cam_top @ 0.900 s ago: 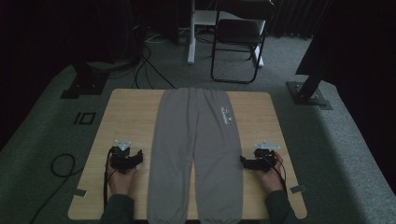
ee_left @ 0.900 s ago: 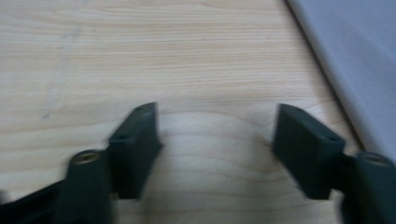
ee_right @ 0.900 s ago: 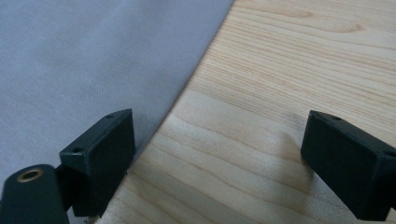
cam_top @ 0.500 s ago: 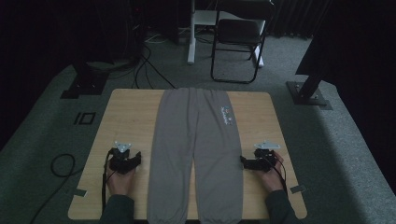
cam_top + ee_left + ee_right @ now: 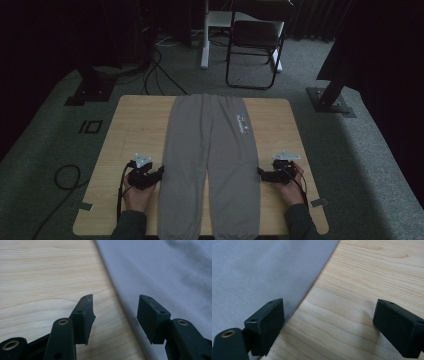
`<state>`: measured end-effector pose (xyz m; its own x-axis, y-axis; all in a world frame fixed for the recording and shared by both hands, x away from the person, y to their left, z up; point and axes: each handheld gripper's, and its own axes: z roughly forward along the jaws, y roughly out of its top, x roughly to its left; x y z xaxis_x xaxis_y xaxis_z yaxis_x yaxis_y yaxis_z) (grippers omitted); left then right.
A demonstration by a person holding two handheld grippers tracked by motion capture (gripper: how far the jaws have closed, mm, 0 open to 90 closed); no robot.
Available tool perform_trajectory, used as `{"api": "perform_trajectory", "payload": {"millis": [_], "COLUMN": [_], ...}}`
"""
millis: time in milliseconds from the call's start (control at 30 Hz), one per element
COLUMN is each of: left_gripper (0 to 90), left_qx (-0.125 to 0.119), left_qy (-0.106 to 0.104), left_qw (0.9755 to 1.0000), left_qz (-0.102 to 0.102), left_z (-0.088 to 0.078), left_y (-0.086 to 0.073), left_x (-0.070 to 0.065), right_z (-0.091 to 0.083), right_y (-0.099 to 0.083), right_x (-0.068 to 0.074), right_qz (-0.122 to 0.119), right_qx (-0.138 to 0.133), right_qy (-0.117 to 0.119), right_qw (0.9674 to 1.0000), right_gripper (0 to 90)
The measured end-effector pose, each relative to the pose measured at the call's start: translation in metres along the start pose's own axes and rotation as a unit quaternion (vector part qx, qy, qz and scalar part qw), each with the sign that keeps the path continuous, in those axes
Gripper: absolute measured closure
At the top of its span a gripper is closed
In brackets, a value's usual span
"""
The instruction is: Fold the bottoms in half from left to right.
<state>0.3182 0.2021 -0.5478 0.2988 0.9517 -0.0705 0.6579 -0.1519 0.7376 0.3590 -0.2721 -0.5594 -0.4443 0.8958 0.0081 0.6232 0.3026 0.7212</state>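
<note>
Grey sweatpants [image 5: 210,165] of soft, matte knit lie flat along the middle of the desk [image 5: 135,125], a pale wooden top with rounded corners and fine straight grain. The waistband reaches the far edge and the gathered cuffs sit at the near edge; a small printed mark shows on one leg near the far end. The cloth is smooth with only faint ripples.

The left gripper [image 5: 161,171], black and blocky with a grey three-cornered plate on top, rests on bare wood near the near-left corner, its tips just beside the outer seam of the trousers. In the left gripper view its two flat, wedge-shaped jaws stand apart with nothing between them, one over wood and the other over the fabric's edge [image 5: 125,305].

The right gripper [image 5: 259,173] sits towards the near-right corner, likewise pointing at the other outer seam. In the right gripper view its square-faced jaws gape wide and empty, straddling the curved hem line [image 5: 312,287] where cloth meets wood.
</note>
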Motion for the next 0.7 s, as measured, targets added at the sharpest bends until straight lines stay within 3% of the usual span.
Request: {"api": "perform_trajectory", "payload": {"millis": [100, 200, 333, 367, 400, 467, 700], "left_gripper": [48.0, 51.1, 72.6, 72.6, 82.4, 88.6, 90.0], "left_qx": [0.016, 0.017, 0.016, 0.017, 0.017, 0.020, 0.023], "left_qy": [0.011, 0.023, 0.021, 0.021, 0.017, 0.024, 0.043], "left_qw": [0.9997, 0.9994, 0.9995, 0.9996, 0.9997, 0.9994, 0.9988], "left_qz": [0.014, 0.019, 0.015, 0.013, 0.009, 0.012, -0.005], "left_z": [0.006, 0.006, 0.004, 0.003, 0.002, 0.001, -0.004], "left_y": [-0.001, -0.001, -0.002, -0.002, -0.003, -0.003, -0.004], "left_x": [-0.007, -0.009, -0.005, -0.003, 0.000, 0.001, 0.011], "right_z": [0.000, 0.000, -0.001, -0.001, -0.001, -0.002, -0.005], "right_y": [0.000, 0.000, -0.001, -0.001, -0.001, -0.002, -0.005], "right_x": [0.000, 0.000, 0.001, 0.001, 0.001, 0.002, 0.005], "right_qz": [0.000, -0.001, -0.003, -0.003, -0.003, -0.004, -0.007], "right_qx": [0.000, -0.001, -0.001, -0.001, -0.001, 0.000, -0.001], "right_qy": [0.000, 0.001, 0.001, 0.001, 0.002, 0.002, 0.006], "right_qw": [1.0000, 1.0000, 1.0000, 1.0000, 1.0000, 1.0000, 1.0000], "right_gripper": [10.0, 10.0, 10.1, 10.1, 10.1, 10.1, 10.1]}}
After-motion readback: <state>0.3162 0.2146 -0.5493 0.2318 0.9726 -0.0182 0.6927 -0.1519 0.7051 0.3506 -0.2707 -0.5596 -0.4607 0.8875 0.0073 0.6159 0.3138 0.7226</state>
